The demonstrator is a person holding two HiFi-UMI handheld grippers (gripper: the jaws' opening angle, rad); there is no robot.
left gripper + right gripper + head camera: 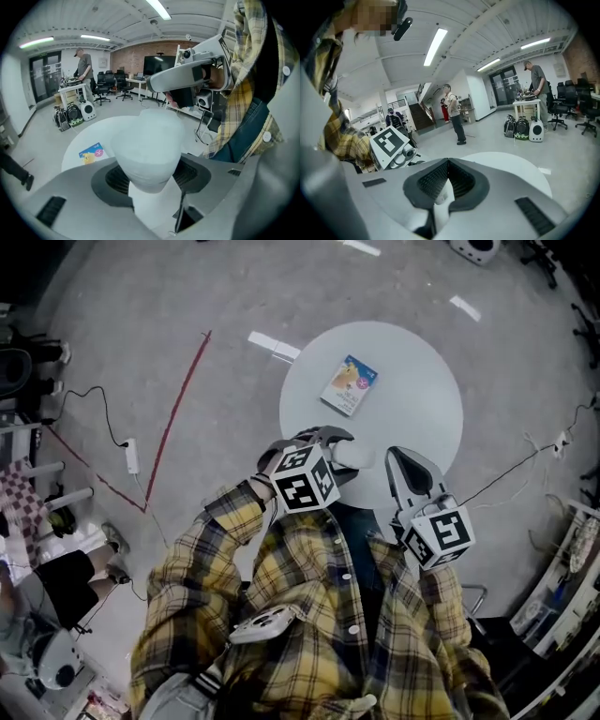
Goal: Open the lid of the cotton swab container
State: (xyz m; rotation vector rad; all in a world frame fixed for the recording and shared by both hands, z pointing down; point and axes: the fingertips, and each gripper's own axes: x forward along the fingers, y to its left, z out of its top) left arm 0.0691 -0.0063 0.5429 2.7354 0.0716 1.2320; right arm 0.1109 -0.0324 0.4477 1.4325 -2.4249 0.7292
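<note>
Cotton swab container is held between the left gripper's jaws, over the near edge of the worktop. Right gripper is set just right of it. A packet is laid on the worktop beyond both.

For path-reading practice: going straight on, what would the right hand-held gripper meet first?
Probably the white round table; nothing else shows ahead of the right hand-held gripper, though depth is unclear.

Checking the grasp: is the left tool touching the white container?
Touching. In the left gripper view, the left tool clamps the white container, pads against both its sides.
</note>
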